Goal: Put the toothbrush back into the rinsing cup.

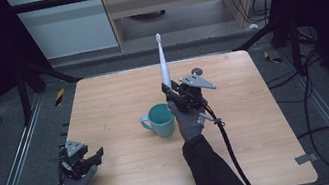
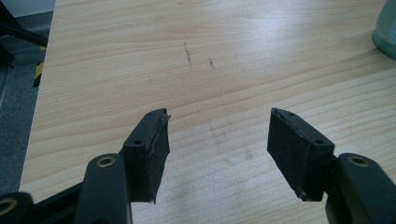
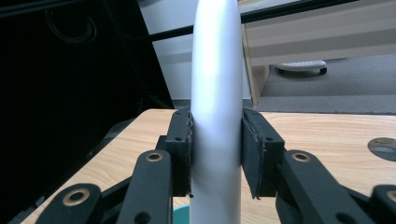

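Just above and behind the teal mug [image 1: 161, 119], the right gripper [image 1: 170, 89] clamps a white toothbrush [image 1: 163, 61] by its handle, long axis upright, head topmost. Dropping it into the mug looks likeliest (a guess). The left gripper [image 1: 93, 157] rests open on the worktop [image 1: 263, 147], farther off. No legible writing.

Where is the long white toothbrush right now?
In the high view, the long white toothbrush stands upright near the middle of the wooden table, clamped in the right gripper, just above and behind the teal ceramic mug.
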The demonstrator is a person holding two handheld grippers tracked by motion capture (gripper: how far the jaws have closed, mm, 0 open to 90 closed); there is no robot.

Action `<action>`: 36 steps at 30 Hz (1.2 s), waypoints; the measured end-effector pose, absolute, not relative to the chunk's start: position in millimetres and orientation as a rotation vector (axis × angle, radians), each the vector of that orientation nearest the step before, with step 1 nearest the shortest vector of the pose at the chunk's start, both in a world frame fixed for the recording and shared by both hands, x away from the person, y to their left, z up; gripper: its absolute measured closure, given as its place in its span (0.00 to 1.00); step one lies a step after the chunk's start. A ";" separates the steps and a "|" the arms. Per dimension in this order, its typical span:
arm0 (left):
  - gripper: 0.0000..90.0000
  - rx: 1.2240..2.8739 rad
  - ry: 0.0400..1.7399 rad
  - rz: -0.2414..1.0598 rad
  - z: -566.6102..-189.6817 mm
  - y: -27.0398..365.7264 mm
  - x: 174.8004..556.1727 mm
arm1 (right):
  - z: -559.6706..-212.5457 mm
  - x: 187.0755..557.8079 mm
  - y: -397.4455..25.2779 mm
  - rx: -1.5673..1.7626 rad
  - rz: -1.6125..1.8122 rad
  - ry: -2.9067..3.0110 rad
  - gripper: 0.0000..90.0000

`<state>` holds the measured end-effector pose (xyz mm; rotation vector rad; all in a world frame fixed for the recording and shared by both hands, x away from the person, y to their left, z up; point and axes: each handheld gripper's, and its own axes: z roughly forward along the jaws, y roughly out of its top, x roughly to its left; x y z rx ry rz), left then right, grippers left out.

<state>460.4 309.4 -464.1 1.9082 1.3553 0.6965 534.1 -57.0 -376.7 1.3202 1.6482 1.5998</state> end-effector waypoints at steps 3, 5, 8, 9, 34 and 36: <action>0.42 1.908 1.355 0.697 -464.0 309.4 460.3 | -380.3 535.0 -51.0 1.323 1.603 1.650 0.74; 0.42 1.909 1.355 0.696 -464.2 309.4 460.6 | -383.9 535.5 -44.9 1.323 1.600 1.654 0.74; 0.42 1.909 1.355 0.697 -464.2 309.4 460.6 | -386.4 535.6 -40.8 1.322 1.601 1.653 0.74; 0.42 1.908 1.355 0.698 -464.1 309.3 460.5 | -388.9 535.4 -36.4 1.323 1.606 1.650 0.74; 0.42 1.914 1.353 0.701 -464.4 308.9 460.5 | -440.0 532.7 -13.2 1.383 1.478 1.757 0.73; 0.42 1.915 1.352 0.702 -464.4 308.9 460.5 | -443.0 532.4 -12.5 1.386 1.459 1.774 0.73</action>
